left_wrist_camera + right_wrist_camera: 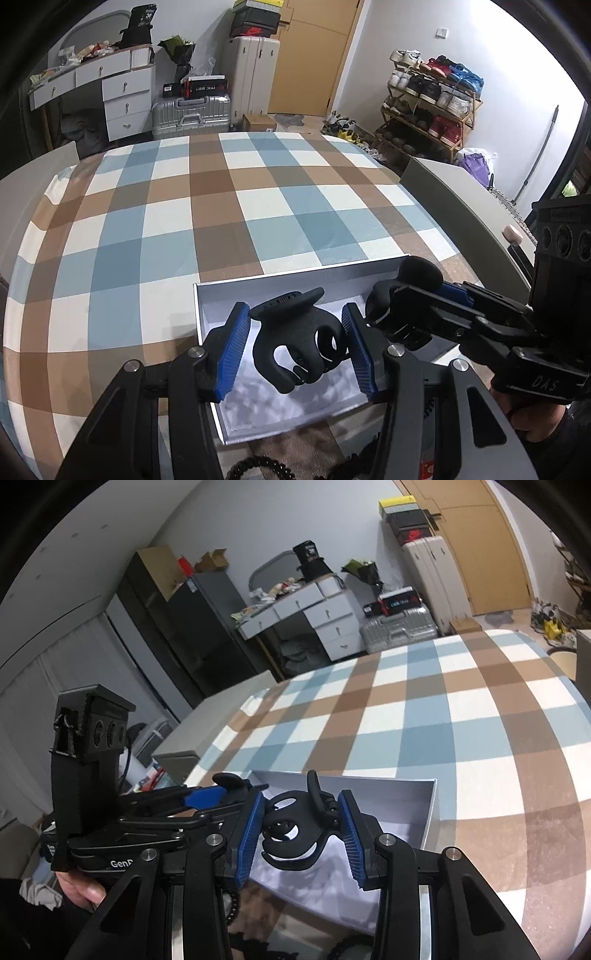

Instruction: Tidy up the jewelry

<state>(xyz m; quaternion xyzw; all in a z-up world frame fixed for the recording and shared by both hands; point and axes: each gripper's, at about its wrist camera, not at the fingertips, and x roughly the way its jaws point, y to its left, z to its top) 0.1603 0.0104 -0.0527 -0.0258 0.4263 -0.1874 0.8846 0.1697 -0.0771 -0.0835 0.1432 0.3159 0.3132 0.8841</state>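
Walls: plain white, with a switch plate [441, 32] near the wooden door [314, 55].
Furniture: white desk with drawers [122, 96], cluttered on top; dark cabinet [177, 627] beside it.
Luggage: silver suitcase [190, 114] lying flat, a white one [255, 74] upright with shoe boxes [258, 18] stacked on top.
Right wall: wooden shoe rack [432, 107] full of sneakers.
Foreground: checked tablecloth [184, 206] in blue, brown and white.
Light: soft and even.

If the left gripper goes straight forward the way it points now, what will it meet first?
Probably the white inside floor of the open box. The left gripper holds a black hair claw clip and points down into the box; depth is unclear.
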